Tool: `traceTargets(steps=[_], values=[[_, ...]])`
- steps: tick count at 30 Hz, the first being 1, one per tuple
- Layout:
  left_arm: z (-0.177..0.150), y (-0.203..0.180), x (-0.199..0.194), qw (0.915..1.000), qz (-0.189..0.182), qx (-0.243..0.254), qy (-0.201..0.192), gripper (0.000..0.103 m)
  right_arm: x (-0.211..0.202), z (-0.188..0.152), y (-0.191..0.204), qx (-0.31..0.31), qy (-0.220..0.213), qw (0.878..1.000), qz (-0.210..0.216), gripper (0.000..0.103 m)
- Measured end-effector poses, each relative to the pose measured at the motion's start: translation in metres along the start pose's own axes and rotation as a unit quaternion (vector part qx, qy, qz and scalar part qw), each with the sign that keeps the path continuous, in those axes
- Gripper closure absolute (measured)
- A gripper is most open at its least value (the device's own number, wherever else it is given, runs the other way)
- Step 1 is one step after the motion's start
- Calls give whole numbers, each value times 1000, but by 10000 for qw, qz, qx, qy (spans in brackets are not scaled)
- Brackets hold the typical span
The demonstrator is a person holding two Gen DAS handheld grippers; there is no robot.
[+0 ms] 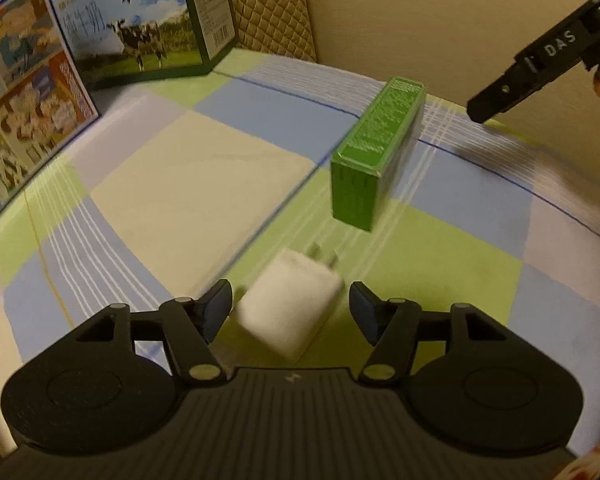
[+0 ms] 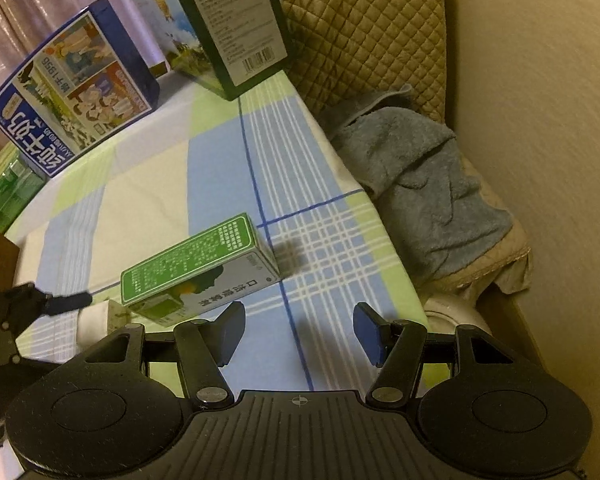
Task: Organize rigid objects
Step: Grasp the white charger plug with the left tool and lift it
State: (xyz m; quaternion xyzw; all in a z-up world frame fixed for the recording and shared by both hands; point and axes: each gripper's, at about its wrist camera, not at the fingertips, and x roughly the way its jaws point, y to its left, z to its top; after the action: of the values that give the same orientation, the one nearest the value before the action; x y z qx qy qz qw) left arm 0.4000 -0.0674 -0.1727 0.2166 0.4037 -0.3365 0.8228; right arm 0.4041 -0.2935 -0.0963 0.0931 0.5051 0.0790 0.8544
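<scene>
The left gripper [image 1: 290,310] stands wide with its jaws apart and nothing pinched, a white charger plug [image 1: 290,306] lying between the blue pads on the checked cloth [image 1: 180,184], clear of the right pad and close by the left one. Just beyond the plug a small green box [image 1: 374,160] lies on the same cloth, with two large milk cartons [image 1: 136,24] at the far edge. The right gripper [image 2: 300,330] hangs partly open over bare cloth, holding nothing, the green box [image 2: 200,272] just ahead of its left finger
</scene>
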Motion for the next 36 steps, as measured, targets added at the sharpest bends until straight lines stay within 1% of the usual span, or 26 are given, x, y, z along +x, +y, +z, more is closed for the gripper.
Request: traceTargets(steps=[1,3,4,8,11,15,16,18,20,21,22,23,24,25,27,29,32,34,36], values=[[-3,-1,-1,9999,-50,-63,65,50,1,-1,-1,17,18,10000,-1,46],[-9,-4,-6,9994,-158,-292,107,55,2,-2,-3,49,58,10000,-6,46],[-12,-6,-8,9989,-166,-410,134,55,3,-3,-4,66,75,9999,-8,46],[-11,-9,-13,9962,208,-833,164,56,5,-6,-6,74,129,9999,-5,46],[-3,-4,-9,9923,274,-1195,191,56,5,-6,-6,48,124,9999,-6,46],[3,-7,1,9910,329,-1274,259,59,3,-3,-5,-8,38,10000,26,46],[4,-8,0,9906,328,-1306,251,65,2,-2,-5,-26,2,10000,32,46],[3,-7,-1,9889,366,-1418,236,66,3,1,-4,-102,-113,9999,44,46],[-1,-6,-3,9861,531,-1555,235,66,7,4,-3,-191,-223,9996,30,46],[-4,-5,-4,9840,617,-1651,243,66,9,7,-3,-231,-295,9993,2,47],[-8,-2,-7,9810,700,-1791,259,66,10,9,-3,-282,-383,9989,-22,58],[-13,0,-10,9780,770,-1920,276,66,13,12,-3,-341,-433,9985,-27,65],[-17,3,-14,9749,846,-2037,295,66,17,15,-3,-374,-457,9982,-40,77],[-22,5,-17,9717,929,-2148,314,66,20,18,-4,-373,-492,9981,-30,83],[-33,10,-26,9649,1076,-2370,348,66,27,22,-6,-458,-616,9970,12,87],[-45,14,-35,9579,1192,-2583,388,66,33,23,-5,-661,-683,9954,123,88],[-59,20,-47,9481,1332,-2853,447,66,37,18,1,-1111,-660,9905,466,88],[-69,23,-55,9410,1427,-3031,485,66,34,11,10,-1456,-644,9852,632,89],[-75,25,-61,9344,1518,-3181,512,66,31,5,18,-1629,-597,9809,875,89]])
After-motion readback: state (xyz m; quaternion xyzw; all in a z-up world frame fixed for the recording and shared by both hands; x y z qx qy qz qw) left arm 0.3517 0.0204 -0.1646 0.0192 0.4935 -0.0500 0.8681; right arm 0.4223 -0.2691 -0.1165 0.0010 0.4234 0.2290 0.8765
